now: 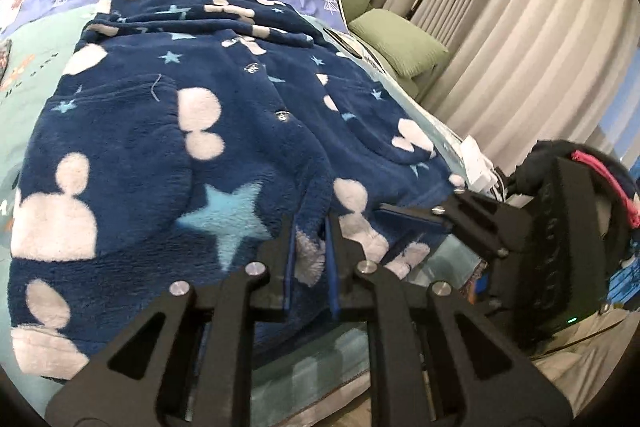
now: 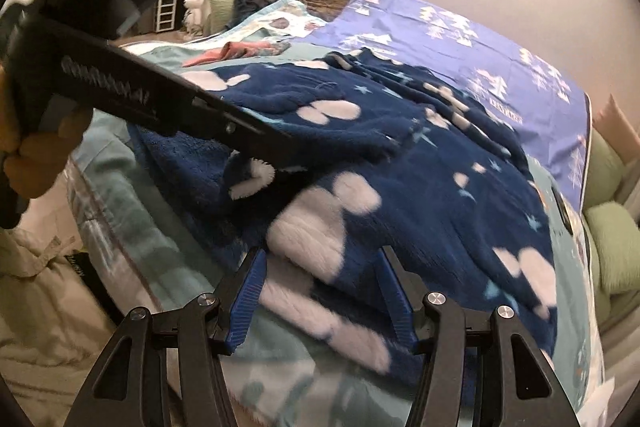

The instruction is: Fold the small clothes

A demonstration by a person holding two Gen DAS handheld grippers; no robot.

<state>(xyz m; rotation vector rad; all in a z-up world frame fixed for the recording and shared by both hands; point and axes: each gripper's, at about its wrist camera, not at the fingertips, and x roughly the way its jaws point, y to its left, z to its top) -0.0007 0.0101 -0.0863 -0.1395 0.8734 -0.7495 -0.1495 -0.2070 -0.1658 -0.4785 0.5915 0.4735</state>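
Left tongs [image 1: 311, 259] pinch one fleece garment [image 1: 192, 131] (right tongs [image 2: 322, 291] wide).

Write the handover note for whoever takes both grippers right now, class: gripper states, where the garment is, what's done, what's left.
Left gripper: shut on the near hem of the fleece garment.
Right gripper: open, straddling the near hem without pinching it.
Garment: spread on the bed, some folds bunched at its far end.
Done: left hem grasped.
Left: close the right gripper on the hem, probably fold toward the far end, then finish folding.
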